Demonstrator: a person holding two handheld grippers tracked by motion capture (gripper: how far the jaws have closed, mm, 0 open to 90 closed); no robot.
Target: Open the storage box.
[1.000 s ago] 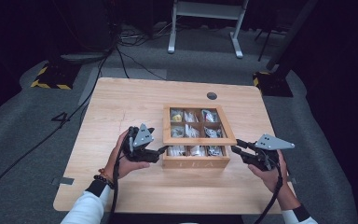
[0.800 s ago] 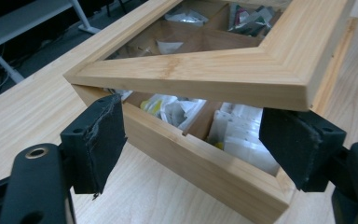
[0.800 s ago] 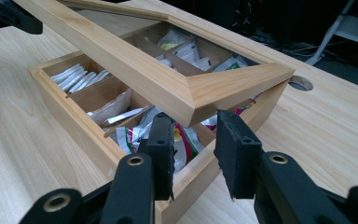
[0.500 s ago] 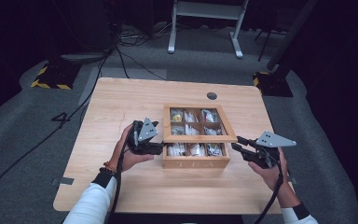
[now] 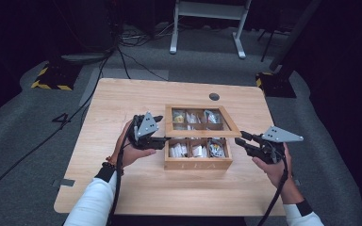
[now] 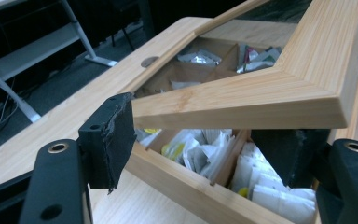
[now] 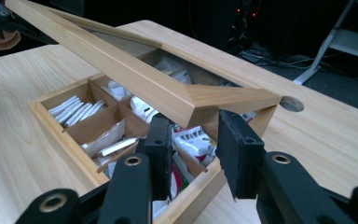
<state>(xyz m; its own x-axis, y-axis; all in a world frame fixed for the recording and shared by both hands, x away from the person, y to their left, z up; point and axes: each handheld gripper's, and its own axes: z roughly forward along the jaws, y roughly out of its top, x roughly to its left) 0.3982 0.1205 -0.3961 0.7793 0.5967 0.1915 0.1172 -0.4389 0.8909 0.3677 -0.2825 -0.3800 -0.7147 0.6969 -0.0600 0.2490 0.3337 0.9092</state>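
The left gripper (image 5: 162, 141) stands at the left front corner of the raised lid (image 5: 202, 132); its jaws have just been closing and now bracket that corner, the left pad against the lid's edge, though full clamping cannot be confirmed. The right gripper (image 5: 245, 140) sits at the lid's right front corner with jaws apart, the corner just above and between the pads, contact not clear. The glass-panelled lid is tilted up at the front over the wooden tea box (image 5: 197, 162), which rests near the middle of the desk (image 5: 122, 99). Its compartments hold packets of tea bags (image 7: 72, 111). A cable hole (image 5: 214, 96) lies behind the box. Both hands (image 5: 127, 153) come in from the near edge, forearms angled inward.
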